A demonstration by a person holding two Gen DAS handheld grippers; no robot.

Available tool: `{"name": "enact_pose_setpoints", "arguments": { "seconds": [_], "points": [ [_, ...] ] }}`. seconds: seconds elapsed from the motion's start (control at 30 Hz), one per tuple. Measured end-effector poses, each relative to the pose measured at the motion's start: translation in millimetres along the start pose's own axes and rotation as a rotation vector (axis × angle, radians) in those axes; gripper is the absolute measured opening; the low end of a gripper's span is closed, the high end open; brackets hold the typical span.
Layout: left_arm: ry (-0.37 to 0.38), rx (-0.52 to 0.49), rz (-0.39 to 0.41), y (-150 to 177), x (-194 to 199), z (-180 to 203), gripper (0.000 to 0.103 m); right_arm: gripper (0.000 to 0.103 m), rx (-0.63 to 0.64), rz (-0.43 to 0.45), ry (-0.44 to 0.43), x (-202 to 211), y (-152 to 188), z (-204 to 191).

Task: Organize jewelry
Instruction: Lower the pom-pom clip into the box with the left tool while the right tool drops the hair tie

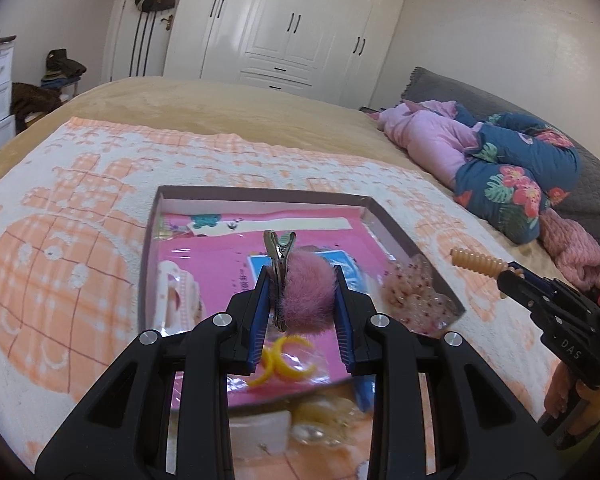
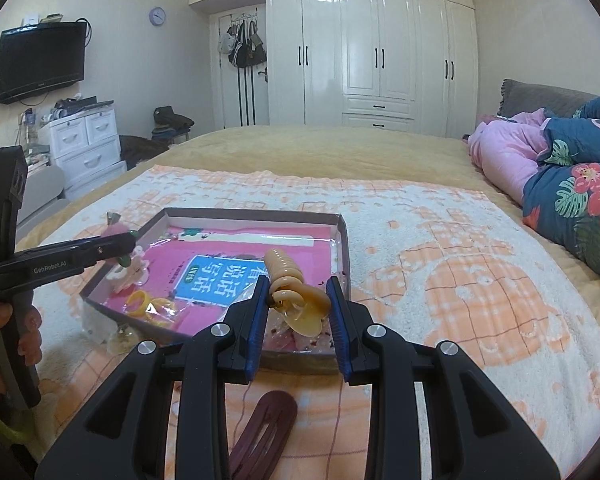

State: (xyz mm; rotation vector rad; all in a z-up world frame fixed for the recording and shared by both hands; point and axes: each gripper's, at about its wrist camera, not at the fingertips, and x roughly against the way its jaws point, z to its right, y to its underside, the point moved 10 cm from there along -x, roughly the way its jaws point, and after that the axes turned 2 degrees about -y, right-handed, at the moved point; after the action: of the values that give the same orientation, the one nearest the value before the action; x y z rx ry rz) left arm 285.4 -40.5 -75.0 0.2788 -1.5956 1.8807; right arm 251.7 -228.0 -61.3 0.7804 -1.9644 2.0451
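My left gripper (image 1: 302, 294) is shut on a pink fluffy pom-pom hair clip (image 1: 306, 294), its metal clip pointing up, above a shallow cardboard box (image 1: 396, 224). The box holds a pink book (image 1: 220, 252), yellow rings in a clear bag (image 1: 286, 362) and a speckled clear clip (image 1: 414, 292). My right gripper (image 2: 298, 300) is shut on a tan ridged hair claw (image 2: 296, 288), also over the box (image 2: 342, 232). In the left wrist view the claw (image 1: 474, 263) and right gripper (image 1: 514, 276) show at the right. In the right wrist view the left gripper (image 2: 120, 246) reaches in from the left.
The box lies on an orange-and-white towel (image 2: 460, 280) spread over a tan bed. A dark red snap clip (image 2: 266, 428) lies on the towel near me. Clear and pale clips (image 1: 320, 420) sit by the box's near edge. Folded quilts (image 2: 572, 184) are piled at the right.
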Motion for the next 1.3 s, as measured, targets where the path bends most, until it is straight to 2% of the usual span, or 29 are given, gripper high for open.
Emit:
{"name": "enact_pose_setpoints", "arguments": {
  "seconds": [0.37,0.53,0.9,1.07,1.13,1.2,1.3],
  "points": [
    [-0.030,0.031,-0.041,12,-22,-23,0.021,0.028,0.033,-0.050,0.049,-42,1,4],
    [-0.030,0.041,-0.053,16,-28,-27,0.021,0.028,0.044,-0.103,0.070,-66,6,6],
    [-0.034,0.049,-0.065,20,-34,-30,0.023,0.028,0.074,-0.157,0.047,-92,14,-8],
    [-0.038,0.051,-0.063,20,-33,-31,0.031,0.028,0.055,-0.158,0.037,-91,17,-10],
    [-0.042,0.050,-0.062,19,-32,-31,0.034,0.031,0.052,-0.156,0.033,-89,17,-10],
    [-0.046,0.047,-0.059,19,-31,-31,0.035,0.042,0.041,-0.143,0.029,-85,16,-10],
    [-0.052,0.044,-0.053,18,-28,-31,0.039,0.048,0.026,-0.126,0.026,-78,14,-9]
  ]
}}
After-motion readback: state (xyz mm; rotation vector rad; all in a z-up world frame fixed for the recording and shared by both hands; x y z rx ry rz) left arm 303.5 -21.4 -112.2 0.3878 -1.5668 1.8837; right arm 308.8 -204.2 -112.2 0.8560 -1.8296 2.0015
